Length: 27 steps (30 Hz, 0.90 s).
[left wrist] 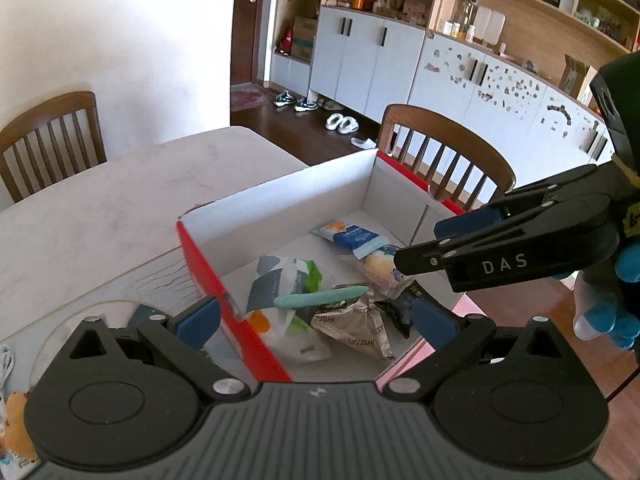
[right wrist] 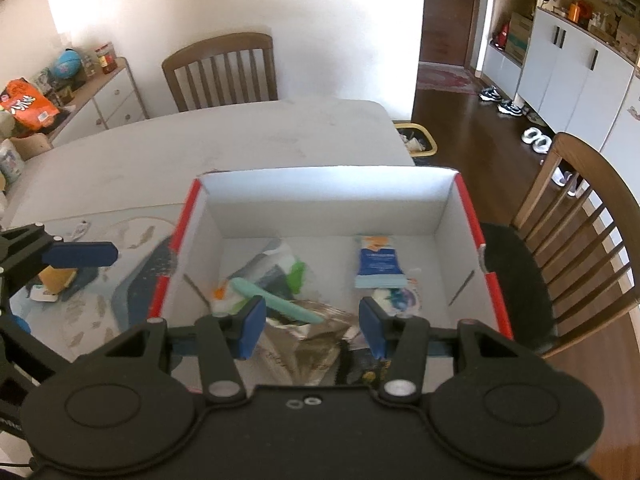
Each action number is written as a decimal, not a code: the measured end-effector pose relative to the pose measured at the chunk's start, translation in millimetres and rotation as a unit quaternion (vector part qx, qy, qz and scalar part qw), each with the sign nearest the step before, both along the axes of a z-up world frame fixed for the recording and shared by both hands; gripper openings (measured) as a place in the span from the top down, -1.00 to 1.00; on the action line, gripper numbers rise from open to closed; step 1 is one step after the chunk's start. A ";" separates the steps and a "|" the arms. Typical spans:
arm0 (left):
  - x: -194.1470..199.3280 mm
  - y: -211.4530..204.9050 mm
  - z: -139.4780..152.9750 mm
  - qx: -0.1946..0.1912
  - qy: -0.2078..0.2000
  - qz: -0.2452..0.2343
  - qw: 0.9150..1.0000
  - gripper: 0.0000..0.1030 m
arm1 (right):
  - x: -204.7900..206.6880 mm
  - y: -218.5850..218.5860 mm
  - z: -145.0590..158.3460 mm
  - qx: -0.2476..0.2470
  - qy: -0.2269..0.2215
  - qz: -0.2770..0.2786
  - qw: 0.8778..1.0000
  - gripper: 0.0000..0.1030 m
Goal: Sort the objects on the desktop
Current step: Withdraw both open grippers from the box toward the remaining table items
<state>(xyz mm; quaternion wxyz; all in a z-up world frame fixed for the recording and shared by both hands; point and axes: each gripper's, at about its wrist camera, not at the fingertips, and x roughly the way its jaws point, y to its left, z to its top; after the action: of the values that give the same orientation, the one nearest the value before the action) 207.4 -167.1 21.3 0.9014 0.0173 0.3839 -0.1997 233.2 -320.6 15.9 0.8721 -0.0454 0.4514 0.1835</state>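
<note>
While poised over red box on table: left gripper wide open, empty; right gripper partly open, empty. Sorted so far inside box: teal pen atop crinkly foil wrappers, blue tube, soft pouches. Pen light, stiff, slick; pinch mid-barrel. Wrappers flimsy; grab bunched edge. Yellow item on mat outside, unsorted.

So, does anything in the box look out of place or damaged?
Nothing looks damaged. The box holds a loose heap of wrappers, with a green pen lying slanted on top and a blue packet beside it. Untidy, but nothing is spilled outside it.
</note>
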 end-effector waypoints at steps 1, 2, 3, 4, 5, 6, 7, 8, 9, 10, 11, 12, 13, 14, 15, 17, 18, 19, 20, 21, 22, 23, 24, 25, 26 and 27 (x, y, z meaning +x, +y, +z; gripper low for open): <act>-3.3 4.1 1.5 -0.003 -0.003 0.001 1.000 -0.99 | -1.9 2.9 2.0 0.002 -0.001 0.001 1.000 0.00; -6.3 7.0 2.9 -0.003 -0.006 0.002 1.000 -0.99 | -4.6 5.4 3.8 0.005 -0.003 0.002 1.000 0.00; -9.7 10.8 4.3 -0.003 -0.009 0.004 1.000 -0.99 | -7.5 8.4 5.6 0.008 -0.005 0.003 1.000 0.00; -12.8 14.9 5.8 -0.004 -0.012 0.006 1.000 -0.99 | -10.3 11.7 7.2 0.010 -0.007 0.005 1.000 0.00; -15.7 20.0 7.4 -0.007 -0.012 0.009 1.000 -0.99 | -12.7 14.9 8.7 0.011 -0.009 0.006 1.000 0.00; -17.9 24.4 8.9 -0.010 -0.012 0.013 1.000 -0.99 | -15.0 18.9 10.4 0.012 -0.011 0.008 1.000 0.00; -20.7 29.1 10.6 -0.013 -0.015 0.016 1.000 -0.99 | -17.1 22.5 12.1 0.014 -0.013 0.010 1.000 -0.01; -23.8 33.9 12.6 -0.015 -0.017 0.019 1.000 -0.99 | -19.0 26.6 13.5 0.016 -0.014 0.012 1.000 -0.03; -26.7 38.6 14.2 -0.017 -0.019 0.021 0.999 -0.99 | -20.7 31.0 14.8 0.018 -0.015 0.014 1.000 -0.03; -29.5 43.2 15.3 -0.019 -0.021 0.023 0.999 -0.99 | -22.9 36.2 15.9 0.019 -0.017 0.016 1.000 -0.03; -33.0 48.9 16.3 -0.020 -0.023 0.025 0.999 -0.99 | -24.5 40.6 17.2 0.021 -0.018 0.018 0.999 -0.03; -35.8 53.9 16.6 -0.019 -0.025 0.028 0.999 -0.99 | -25.7 45.4 17.9 0.023 -0.020 0.020 0.999 -0.03; -38.7 59.2 17.0 -0.016 -0.028 0.032 0.999 -0.99 | -26.6 50.5 18.5 0.023 -0.022 0.020 0.999 -0.03; -42.1 65.0 17.4 -0.015 -0.030 0.035 0.999 -0.99 | -28.3 55.7 19.0 0.023 -0.023 0.020 0.999 -0.03; -44.7 70.6 17.7 -0.014 -0.032 0.039 0.999 -0.99 | -29.5 60.6 19.3 0.026 -0.026 0.021 0.999 -0.03; -49.2 83.7 17.8 -0.015 -0.031 0.047 0.998 -0.99 | -32.8 71.0 19.3 0.031 -0.029 0.026 0.999 -0.03; -51.3 89.7 17.6 -0.017 -0.030 0.050 0.998 -0.99 | -34.6 77.3 18.8 0.030 -0.032 0.031 0.999 -0.03; -53.6 96.8 17.2 -0.017 -0.030 0.056 0.998 -0.99 | -36.0 83.3 18.1 0.029 -0.032 0.033 0.999 -0.03; -55.5 102.8 17.1 -0.017 -0.030 0.059 0.998 -0.99 | -37.5 89.3 17.6 0.029 -0.032 0.035 0.998 -0.03; -58.0 109.4 16.7 -0.017 -0.031 0.062 0.997 -0.99 | -38.9 95.5 17.2 0.030 -0.032 0.037 0.998 -0.03; -60.7 116.8 16.3 -0.016 -0.031 0.067 0.997 -0.99 | -40.6 101.6 17.1 0.031 -0.034 0.038 0.998 -0.03; -62.3 122.8 16.1 -0.015 -0.032 0.071 0.997 -0.99 | -41.9 107.1 16.7 0.031 -0.036 0.039 0.998 -0.03; -64.4 128.8 16.0 -0.014 -0.033 0.074 0.997 -0.99 | -43.3 113.7 16.1 0.032 -0.036 0.041 0.998 -0.03; -66.9 136.0 15.5 -0.012 -0.034 0.078 0.996 -0.99 | -44.8 119.9 15.4 0.033 -0.038 0.043 0.998 -0.03; -69.3 143.4 15.0 -0.012 -0.034 0.083 0.996 -0.99 | -45.9 125.3 14.6 0.033 -0.040 0.045 0.998 -0.03; -71.4 150.3 14.4 -0.014 -0.034 0.087 0.996 -0.99 | -47.5 131.9 13.2 0.034 -0.041 0.049 0.997 -0.03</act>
<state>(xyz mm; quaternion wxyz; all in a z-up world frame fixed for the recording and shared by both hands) 136.0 -16.8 35.7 0.9281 -0.0216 0.3502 -0.1249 185.8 -188.7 29.0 0.8810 -0.0454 0.4058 0.2389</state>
